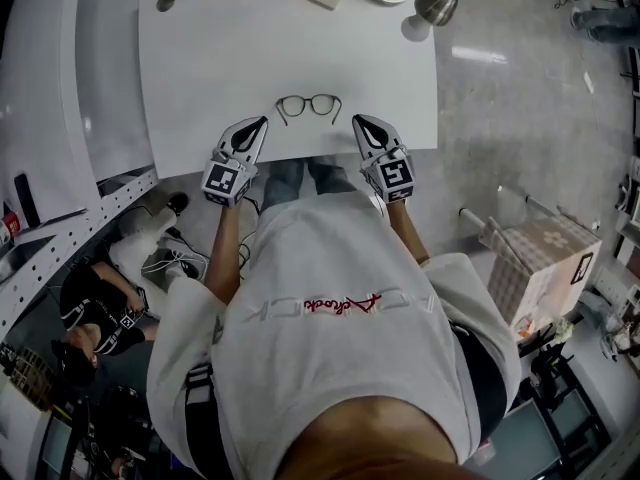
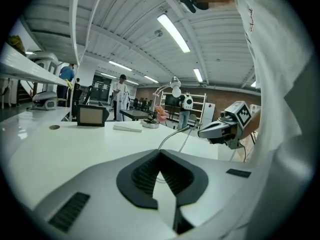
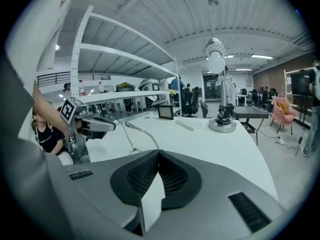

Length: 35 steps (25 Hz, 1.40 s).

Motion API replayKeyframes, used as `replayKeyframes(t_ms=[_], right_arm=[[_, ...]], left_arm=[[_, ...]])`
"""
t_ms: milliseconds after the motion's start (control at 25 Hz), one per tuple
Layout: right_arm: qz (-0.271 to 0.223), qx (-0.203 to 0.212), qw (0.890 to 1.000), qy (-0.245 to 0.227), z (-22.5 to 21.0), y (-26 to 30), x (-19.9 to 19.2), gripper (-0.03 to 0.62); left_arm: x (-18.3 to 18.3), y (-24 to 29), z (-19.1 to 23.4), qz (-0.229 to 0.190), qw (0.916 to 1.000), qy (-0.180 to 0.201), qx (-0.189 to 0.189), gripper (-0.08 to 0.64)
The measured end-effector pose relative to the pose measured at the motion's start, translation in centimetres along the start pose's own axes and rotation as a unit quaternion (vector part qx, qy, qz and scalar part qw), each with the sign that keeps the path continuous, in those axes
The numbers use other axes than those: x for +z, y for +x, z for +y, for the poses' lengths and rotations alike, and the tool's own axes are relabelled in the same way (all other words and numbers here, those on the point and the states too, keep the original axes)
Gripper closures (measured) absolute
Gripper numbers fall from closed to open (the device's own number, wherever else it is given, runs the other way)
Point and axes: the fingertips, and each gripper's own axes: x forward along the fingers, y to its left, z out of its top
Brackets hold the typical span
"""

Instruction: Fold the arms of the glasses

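Hovering low over the near edge of the surface [image 1: 200,58], both grippers point at the glasses [image 1: 308,105].

- Left gripper [image 1: 262,121]: just left of the glasses, a little nearer the person. Fingers pressed together at the tips, nothing between them.
- Glasses: thin dark frame with round lenses, lying between the two grippers and touching neither. Both arms are unfolded. From the gripper views they appear to rise off the surface as slim curved wires, so the front probably lies face-down.
- Right gripper [image 1: 356,119]: just right of the glasses, mirroring the left. Fingers closed tip to tip, empty.

Handling, as a judgement:
- Very light, so it will skate on the smooth surface under any sideways push.
- The arms are springy, and the hinges are the weak point.
- Lenses are slick and easily scratched, so keep off them.
- Best hold looks to be the frame corner beside one hinge, or the bridge, to steady it.
- The other gripper would then press that arm's mid-length inward.
- Fingers must part before either grip.
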Motion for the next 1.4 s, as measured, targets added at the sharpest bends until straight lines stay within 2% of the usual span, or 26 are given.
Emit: replayKeyframes(t_ms=[200,320,400,520,600,680,760,840,960,1000,1120,1240,1360,1400], right_arm=[[0.060,0.036,0.994,-0.079,-0.5,1.8,-2.0,0.560],[0.098,0.054,0.983,-0.145,-0.8,2.8,-3.0,0.560],[0.123,0.068,0.969,-0.202,-1.0,3.4,-3.6,0.560],[0.159,0.092,0.938,-0.295,-1.0,3.9,-4.9,0.560],[0.171,0.108,0.921,-0.333,-1.0,4.1,-5.4,0.560],[0.174,0.121,0.918,-0.336,-1.0,4.5,-5.6,0.560],[0.179,0.132,0.922,-0.318,-1.0,4.8,-5.8,0.558],[0.181,0.142,0.923,-0.309,-0.9,5.1,-5.9,0.497],[0.177,0.155,0.919,-0.315,-0.6,5.6,-5.6,0.459],[0.176,0.160,0.917,-0.320,-0.5,5.8,-5.4,0.457],[0.172,0.174,0.909,-0.338,0.0,6.4,-5.1,0.459],[0.167,0.179,0.903,-0.353,0.3,6.8,-4.6,0.474],[0.161,0.177,0.902,-0.358,0.5,7.0,-4.3,0.519],[0.160,0.178,0.902,-0.360,0.5,7.0,-4.3,0.522]], left_arm=[[-1.7,1.5,0.9,0.062,0.9942,0.080,-0.036,0.555],[-2.5,2.3,1.2,0.097,0.9864,0.122,-0.052,0.555],[-3.3,2.9,1.4,0.123,0.9784,0.156,-0.057,0.555],[-4.5,3.5,1.6,0.161,0.9628,0.207,-0.065,0.555],[-4.8,3.8,1.5,0.174,0.9544,0.230,-0.075,0.555],[-4.6,4.2,1.7,0.173,0.9526,0.236,-0.082,0.555],[-4.4,4.5,1.8,0.173,0.9535,0.232,-0.085,0.554],[-4.4,4.7,1.8,0.176,0.9522,0.233,-0.091,0.545],[-4.4,4.9,1.5,0.180,0.9485,0.239,-0.103,0.522],[-4.4,5.0,1.4,0.182,0.9474,0.241,-0.107,0.483],[-4.3,5.3,1.1,0.184,0.9442,0.246,-0.119,0.463],[-4.2,5.5,0.8,0.184,0.9410,0.253,-0.128,0.462],[-3.8,5.7,0.6,0.178,0.9412,0.255,-0.131,0.465],[-3.7,5.8,0.5,0.176,0.9411,0.256,-0.132,0.490]])
